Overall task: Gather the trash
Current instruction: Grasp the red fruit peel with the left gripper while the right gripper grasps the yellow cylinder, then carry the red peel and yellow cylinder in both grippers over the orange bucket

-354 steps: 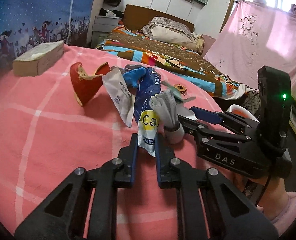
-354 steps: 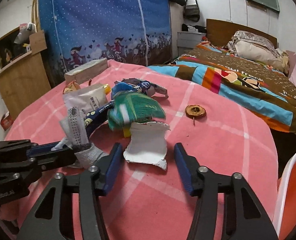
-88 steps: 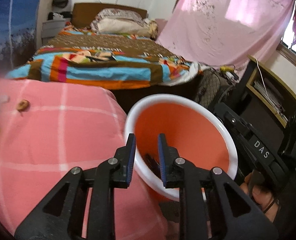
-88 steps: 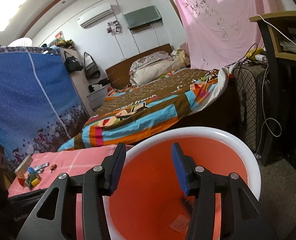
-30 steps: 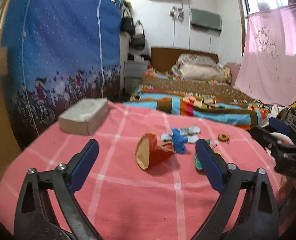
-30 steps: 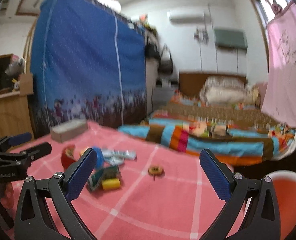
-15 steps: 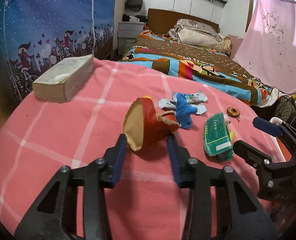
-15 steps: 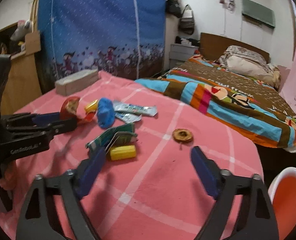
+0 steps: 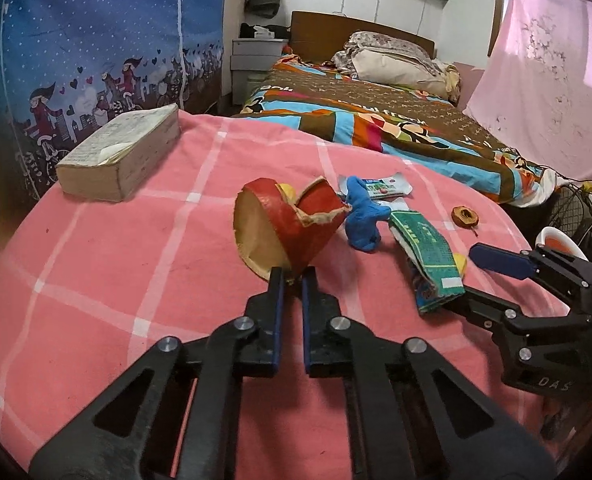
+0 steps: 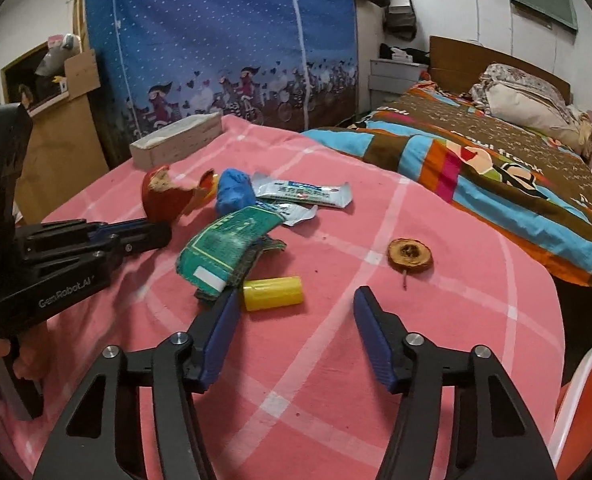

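Note:
Trash lies on a pink checked tablecloth. My left gripper is shut on the near edge of a torn red paper cup, which also shows in the right wrist view. My right gripper is open and empty just in front of a yellow cylinder, with its left finger beside a green wrapper. A blue crumpled piece, a white snack wrapper and a round wooden slice lie beyond.
A thick book lies at the table's far left. An orange bin with a white rim stands at the table's right edge. A bed with a colourful blanket is behind the table, and a blue fabric wardrobe stands at the back left.
My left gripper has moved forward and closed on the red cup's edge. My right gripper has moved closer to the yellow cylinder and green wrapper, jaws slightly narrower.

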{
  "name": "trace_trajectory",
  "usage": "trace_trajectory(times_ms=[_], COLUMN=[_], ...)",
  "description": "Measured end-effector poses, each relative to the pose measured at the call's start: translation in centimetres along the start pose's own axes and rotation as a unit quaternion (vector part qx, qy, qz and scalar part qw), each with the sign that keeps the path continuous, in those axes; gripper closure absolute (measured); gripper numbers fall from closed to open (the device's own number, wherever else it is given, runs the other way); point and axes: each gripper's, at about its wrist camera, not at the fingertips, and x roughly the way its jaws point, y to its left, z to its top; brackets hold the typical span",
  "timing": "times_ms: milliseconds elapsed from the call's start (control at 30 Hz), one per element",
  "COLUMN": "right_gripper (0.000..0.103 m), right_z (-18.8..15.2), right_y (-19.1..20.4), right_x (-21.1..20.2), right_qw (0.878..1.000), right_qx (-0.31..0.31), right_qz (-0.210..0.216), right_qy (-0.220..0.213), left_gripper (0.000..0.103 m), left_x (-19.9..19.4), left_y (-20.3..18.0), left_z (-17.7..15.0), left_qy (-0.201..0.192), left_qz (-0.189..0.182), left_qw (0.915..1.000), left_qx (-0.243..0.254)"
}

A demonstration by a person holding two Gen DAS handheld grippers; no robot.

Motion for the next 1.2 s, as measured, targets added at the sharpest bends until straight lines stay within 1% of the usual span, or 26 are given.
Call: trace_trajectory(times_ms=[100, 200, 300, 467, 633, 733, 767, 933, 1033, 1067, 1100, 1200], right_gripper=[0.056, 0.068, 0.076, 0.076, 0.076, 0.076, 0.076, 0.076, 0.076, 0.076, 0.076, 0.076], right_z=[0.1, 0.1, 0.1, -0.1, -0.3, -0.4, -0.5, -1.0, -1.6, -1.7, -1.8, -1.9], right_y=[0.0, 0.1, 0.5, 0.5, 0.4, 0.5, 0.4, -0.1, -1.0, -1.2, -1.5, -2.0], right_x=[0.3, 0.3, 0.2, -0.3, -1.6, -2.7, -3.3, -5.8, -7.8, -8.3, -9.0, -10.8], right_qw=[1.000, 1.000, 1.000, 1.000, 0.999, 0.997, 0.996, 0.987, 0.976, 0.974, 0.969, 0.958], right_qx=[0.000, -0.004, -0.010, -0.008, -0.006, -0.006, -0.006, 0.008, 0.027, 0.030, 0.033, 0.030], right_qz=[0.012, 0.018, 0.022, 0.022, 0.014, 0.007, 0.002, -0.004, -0.008, -0.009, -0.016, -0.041], right_qy=[0.006, 0.007, 0.006, -0.009, -0.042, -0.073, -0.091, -0.161, -0.216, -0.226, -0.245, -0.282], left_gripper=[0.096, 0.096, 0.097, 0.097, 0.097, 0.097, 0.097, 0.097, 0.097, 0.097, 0.097, 0.097], left_x=[-0.1, -0.2, -0.6, -2.2, -3.8, -4.7, -5.0, -7.1, -8.1, -8.3, -8.6, -9.1], left_y=[-0.1, -0.1, -0.2, -0.7, -1.7, -2.5, -2.9, -4.5, -5.8, -6.1, -6.6, -8.0], left_z=[0.0, 0.0, 0.0, -0.1, -0.5, -0.8, -0.9, -1.3, -1.0, -1.0, -0.8, -0.5], left_qy=[-0.003, -0.008, -0.019, -0.057, -0.094, -0.112, -0.120, -0.172, -0.196, -0.202, -0.208, -0.222], left_qz=[0.001, -0.001, -0.001, 0.007, 0.016, 0.019, 0.021, 0.020, 0.010, 0.007, 0.002, -0.006], left_qw=[1.0000, 1.0000, 0.9998, 0.9982, 0.9949, 0.9924, 0.9911, 0.9824, 0.9777, 0.9765, 0.9751, 0.9710], left_qx=[0.001, 0.002, 0.004, 0.015, 0.035, 0.047, 0.053, 0.070, 0.074, 0.075, 0.078, 0.089])
